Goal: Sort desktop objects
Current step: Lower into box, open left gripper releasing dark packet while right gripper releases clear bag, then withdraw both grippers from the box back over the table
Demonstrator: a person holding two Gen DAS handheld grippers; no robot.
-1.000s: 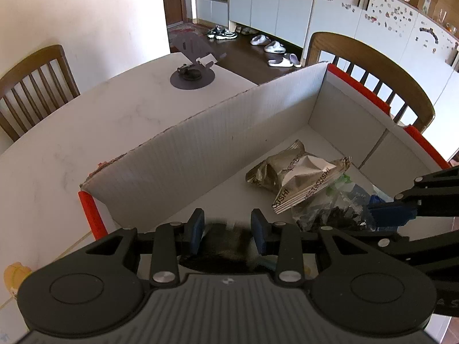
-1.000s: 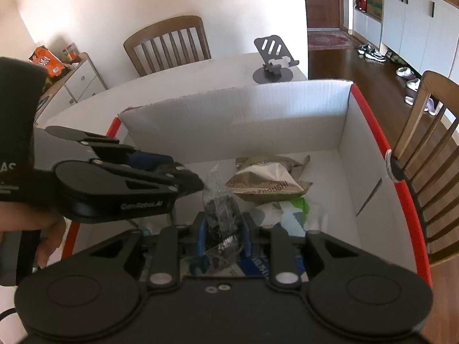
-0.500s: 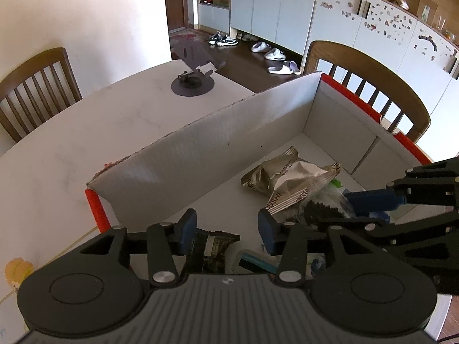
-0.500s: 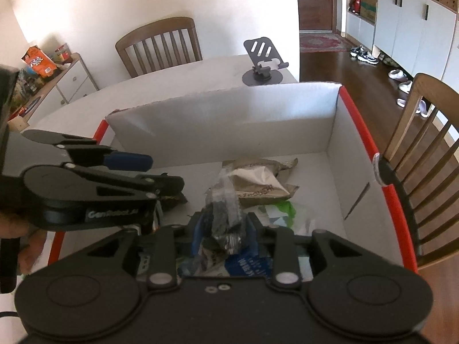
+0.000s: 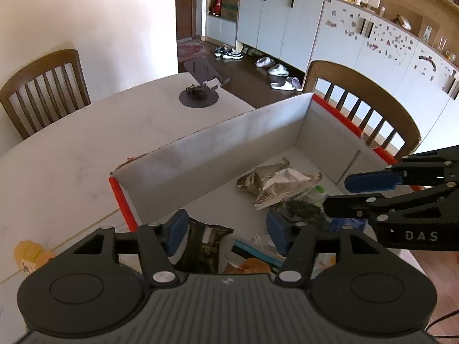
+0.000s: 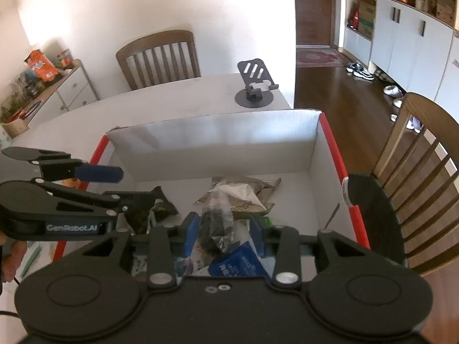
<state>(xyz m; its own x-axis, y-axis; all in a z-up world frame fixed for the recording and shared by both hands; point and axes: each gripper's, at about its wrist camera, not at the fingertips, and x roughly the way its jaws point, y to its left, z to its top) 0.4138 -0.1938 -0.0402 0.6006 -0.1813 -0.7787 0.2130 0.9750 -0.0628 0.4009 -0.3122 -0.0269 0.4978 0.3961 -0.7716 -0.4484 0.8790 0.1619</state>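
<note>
Both tongs over white cardboard box with red edges (image 6: 330,154) at tabletop's near edge.

Left tongs (image 5: 226,232): jaws just opened, clear of dark crinkled foil snack packet (image 5: 202,246).

Right tongs (image 6: 225,233): just opening, apart around clear plastic bag of dark bits (image 6: 216,226).

Both light, soft, slippery; pinch at top seam.

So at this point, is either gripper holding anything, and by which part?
Nothing is held. Both grippers' jaws have just been opening: the left gripper stands open over a dark packet, the right gripper open around a clear bag, both inside the box.
</note>
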